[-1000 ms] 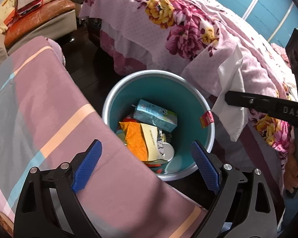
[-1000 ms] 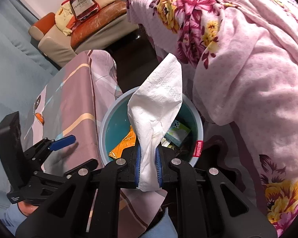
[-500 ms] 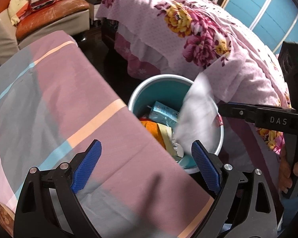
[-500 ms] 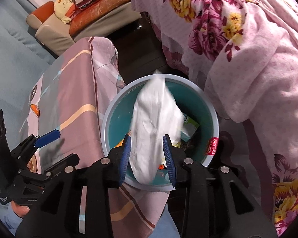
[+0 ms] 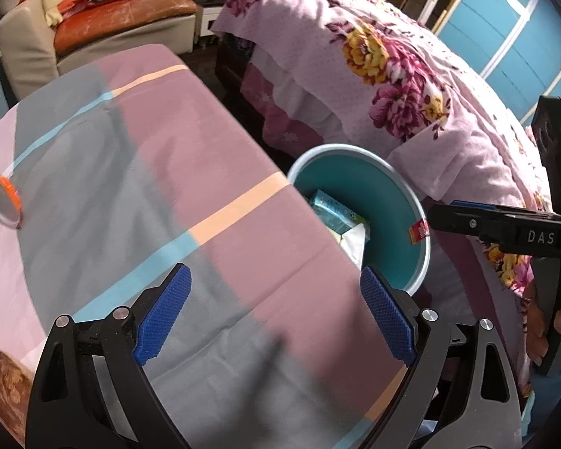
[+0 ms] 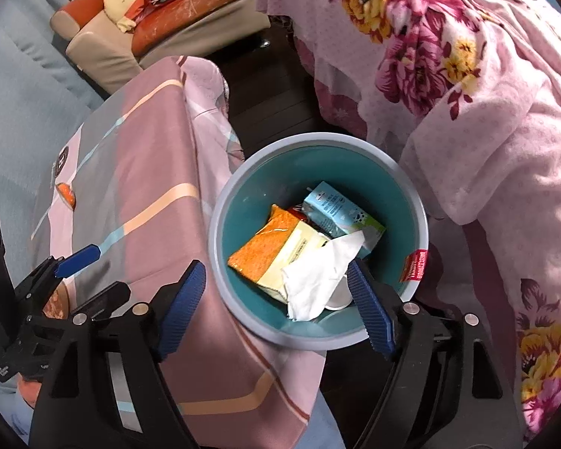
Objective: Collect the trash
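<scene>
Right wrist view: our right tongs (image 6: 276, 307) have just been opening, now wide and empty above the tissue (image 6: 318, 273) lying in the bin (image 6: 220, 202); left tongs (image 5: 276, 318) gape empty.

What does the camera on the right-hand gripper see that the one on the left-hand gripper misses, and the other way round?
Only the right wrist view looks straight down into the round teal plastic bin, showing the orange-and-yellow snack packet and the whole crumpled white tissue lying on top, clear of the open right gripper.

Only the left wrist view shows the blue panelled wall and a round orange-rimmed lid on the striped cloth.

Both show the bin, the light-blue carton, the floral pink quilt and the open left gripper.
</scene>
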`<state>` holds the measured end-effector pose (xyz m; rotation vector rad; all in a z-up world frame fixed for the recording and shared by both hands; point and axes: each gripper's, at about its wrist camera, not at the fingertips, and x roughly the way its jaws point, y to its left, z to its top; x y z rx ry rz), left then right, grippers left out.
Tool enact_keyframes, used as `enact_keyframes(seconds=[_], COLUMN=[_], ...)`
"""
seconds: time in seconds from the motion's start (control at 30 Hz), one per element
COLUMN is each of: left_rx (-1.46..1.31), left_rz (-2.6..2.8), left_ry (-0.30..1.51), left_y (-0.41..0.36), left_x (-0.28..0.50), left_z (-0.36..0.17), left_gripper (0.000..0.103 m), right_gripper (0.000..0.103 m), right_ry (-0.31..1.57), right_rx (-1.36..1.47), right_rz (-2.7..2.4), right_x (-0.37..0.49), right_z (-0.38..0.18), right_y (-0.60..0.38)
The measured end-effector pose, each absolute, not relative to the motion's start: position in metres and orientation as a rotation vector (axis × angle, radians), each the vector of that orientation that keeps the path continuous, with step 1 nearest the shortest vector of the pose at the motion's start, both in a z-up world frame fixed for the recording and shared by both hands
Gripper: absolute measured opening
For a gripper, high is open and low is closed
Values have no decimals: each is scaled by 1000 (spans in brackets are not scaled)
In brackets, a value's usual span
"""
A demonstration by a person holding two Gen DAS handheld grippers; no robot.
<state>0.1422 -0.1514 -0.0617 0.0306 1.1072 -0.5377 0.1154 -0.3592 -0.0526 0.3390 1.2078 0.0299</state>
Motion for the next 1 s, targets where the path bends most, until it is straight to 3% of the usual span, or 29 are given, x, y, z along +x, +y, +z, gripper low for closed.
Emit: enact_keyframes(seconds=[1.0], left_rx=[-123], left_rz=[-305], left_ry=[991], left_y=[49], left_x=[76], left_z=[-34], left_gripper=[92], right_gripper=[78], right_ry=[1254], right_rx=[114], right_rz=[273], right_x=[99], right_z=[-21], right_y=[-165])
